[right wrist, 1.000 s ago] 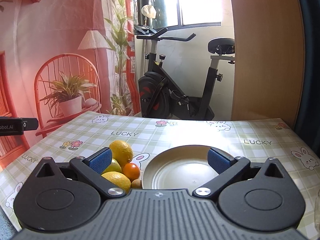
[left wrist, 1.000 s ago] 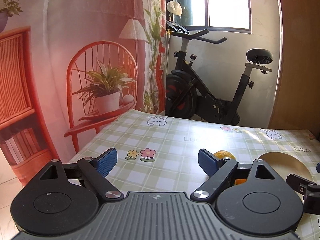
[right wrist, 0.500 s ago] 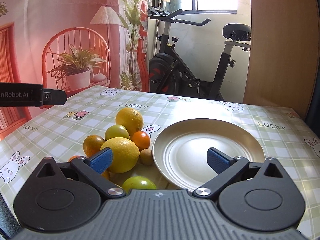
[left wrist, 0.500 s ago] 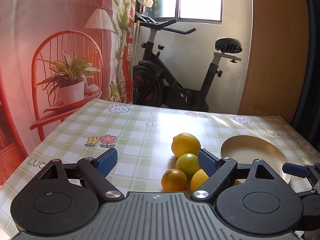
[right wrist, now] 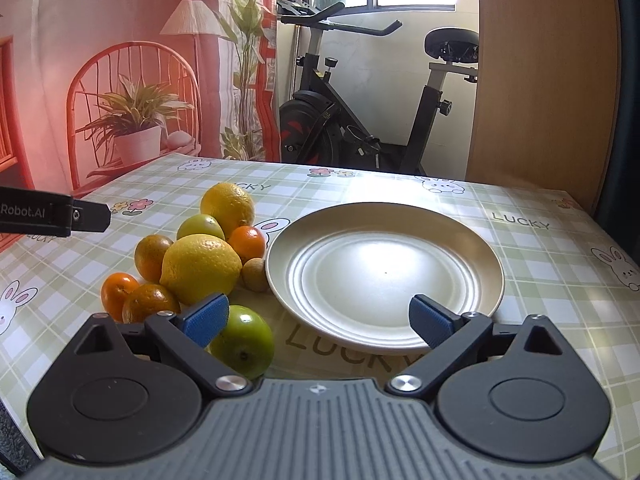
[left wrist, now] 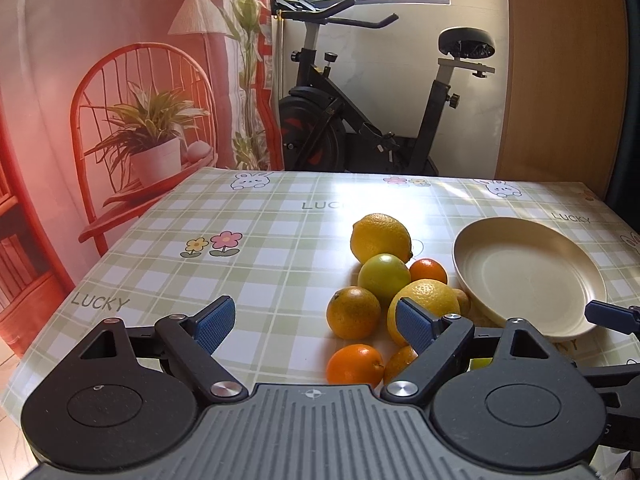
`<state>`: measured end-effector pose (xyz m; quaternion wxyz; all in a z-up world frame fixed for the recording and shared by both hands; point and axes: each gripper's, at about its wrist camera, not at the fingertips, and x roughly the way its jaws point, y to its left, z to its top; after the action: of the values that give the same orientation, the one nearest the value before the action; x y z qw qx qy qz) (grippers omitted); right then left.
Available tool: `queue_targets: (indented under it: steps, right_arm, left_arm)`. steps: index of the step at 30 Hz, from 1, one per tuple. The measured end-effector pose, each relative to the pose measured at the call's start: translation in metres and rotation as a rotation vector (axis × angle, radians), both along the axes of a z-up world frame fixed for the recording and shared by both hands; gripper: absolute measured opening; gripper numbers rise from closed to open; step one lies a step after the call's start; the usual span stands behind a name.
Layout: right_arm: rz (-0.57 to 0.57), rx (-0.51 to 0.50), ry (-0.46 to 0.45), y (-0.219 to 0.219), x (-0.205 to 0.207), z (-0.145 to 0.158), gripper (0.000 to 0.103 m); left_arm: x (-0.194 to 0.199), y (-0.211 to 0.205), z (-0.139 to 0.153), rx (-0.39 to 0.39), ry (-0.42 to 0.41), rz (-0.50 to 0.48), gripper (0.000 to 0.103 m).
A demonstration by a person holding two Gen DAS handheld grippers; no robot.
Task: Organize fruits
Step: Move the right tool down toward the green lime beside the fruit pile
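Nothing has been sorted yet, as far as I can judge: the plate [right wrist: 384, 276] sits bare on the checked table [right wrist: 540, 248], toward its right edge, and all the fruit is bunched in one pile just left of the plate's rim. In that pile I count a large lemon [right wrist: 200, 268] at the front, a second lemon [right wrist: 227, 208] at the back, a pale green citrus [right wrist: 200, 227] between them, a handful of small oranges [right wrist: 150, 258] on the left side, a tiny brown fruit [right wrist: 254, 275] touching the plate's rim, and a green apple [right wrist: 242, 340] nearest the table's near edge. Every piece looks left to move.

The right gripper [right wrist: 318, 320] hangs over the near edge with its jaws wide but closing, and with nothing held. The near rim of the plate lies between them, while the green apple sits just beside and partly behind its left fingertip, not squarely in the gap.

The left gripper [left wrist: 314, 324] is also well open and empty. It points at the bare cloth left of the pile; the nearest orange [left wrist: 354, 312] sits ahead inside its right finger, and the large lemon lies behind that finger.
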<state>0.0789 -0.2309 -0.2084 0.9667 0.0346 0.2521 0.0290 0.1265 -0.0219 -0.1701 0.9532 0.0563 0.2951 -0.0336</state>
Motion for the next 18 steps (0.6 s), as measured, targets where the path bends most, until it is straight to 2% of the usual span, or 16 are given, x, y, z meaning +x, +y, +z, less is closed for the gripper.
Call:
queue_targets:
  steps: [4, 7, 13, 15, 17, 18]
  right_arm:
    - [0.055, 0.041, -0.008, -0.002, -0.005, -0.002, 0.093]
    - [0.094, 0.053, 0.001, 0.000, -0.007, -0.004, 0.093]
    - [0.153, 0.082, 0.014, 0.003, -0.006, -0.007, 0.093]
    - [0.171, 0.080, 0.016, 0.005, -0.005, -0.006, 0.089]
    - [0.189, 0.071, 0.020, 0.008, -0.005, -0.005, 0.076]
    - [0.193, 0.065, 0.020, 0.010, -0.006, -0.006, 0.074]
  left_arm:
    - [-0.001, -0.005, -0.002, -0.013, 0.011, -0.060, 0.087]
    - [-0.003, -0.008, -0.004, -0.042, 0.001, -0.122, 0.074]
    - [-0.003, -0.015, -0.010, -0.111, 0.004, -0.237, 0.065]
    - [-0.004, -0.021, -0.012, -0.101, 0.007, -0.271, 0.061]
    - [-0.004, -0.024, -0.014, -0.098, 0.008, -0.290, 0.058]
    - [-0.004, -0.025, -0.015, -0.099, 0.010, -0.296, 0.058]
